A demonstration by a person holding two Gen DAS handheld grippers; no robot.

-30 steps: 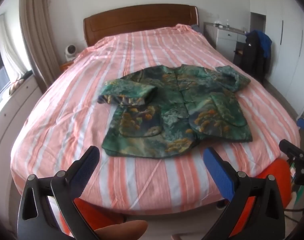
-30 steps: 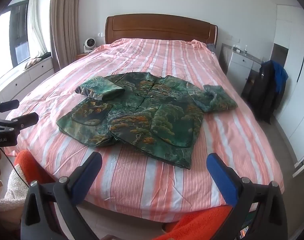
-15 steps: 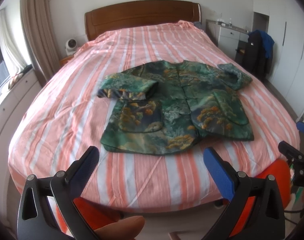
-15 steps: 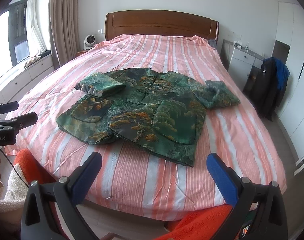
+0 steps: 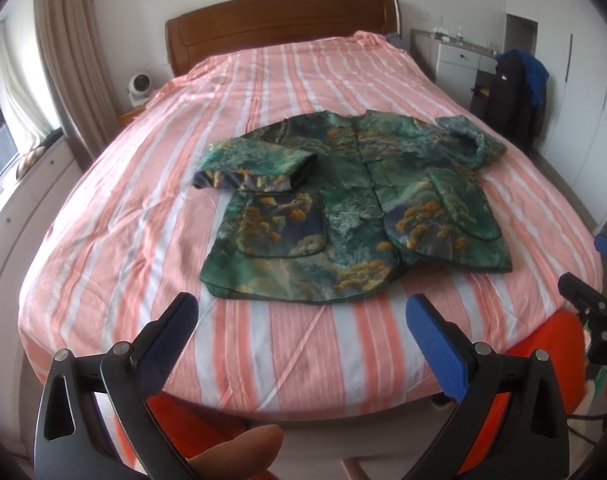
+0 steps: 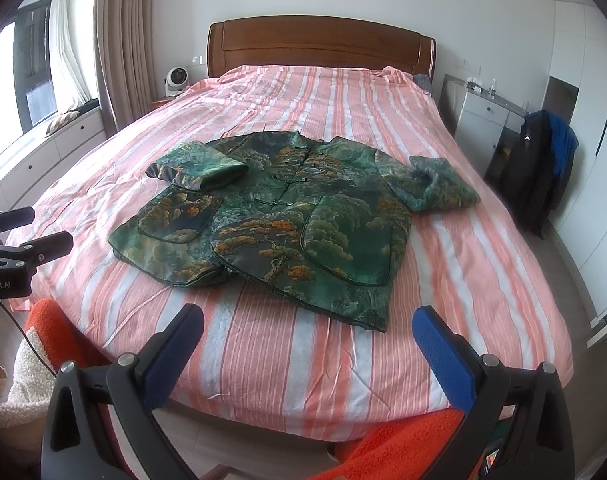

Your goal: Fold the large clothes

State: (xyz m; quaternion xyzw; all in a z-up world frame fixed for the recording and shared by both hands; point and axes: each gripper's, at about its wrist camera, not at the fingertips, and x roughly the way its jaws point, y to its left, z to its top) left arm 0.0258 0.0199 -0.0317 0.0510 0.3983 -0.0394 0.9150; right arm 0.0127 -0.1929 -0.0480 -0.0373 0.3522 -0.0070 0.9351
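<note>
Here, the green landscape-print brocade jacket lies centre-frame on the pink-striped bed, one sleeve folded inward; left tongs and right tongs spread, empty; folding barely begun.

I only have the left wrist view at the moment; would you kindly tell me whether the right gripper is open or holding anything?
Observer: The right gripper is open, with its blue-padded fingers spread wide and nothing between them.
Operator: Thank you. Where does it sit relative to the jacket?
Observer: It hangs over the foot of the bed, short of the jacket. The near hem corner lies just ahead of it on the striped bedspread, closer to its right finger.
</note>
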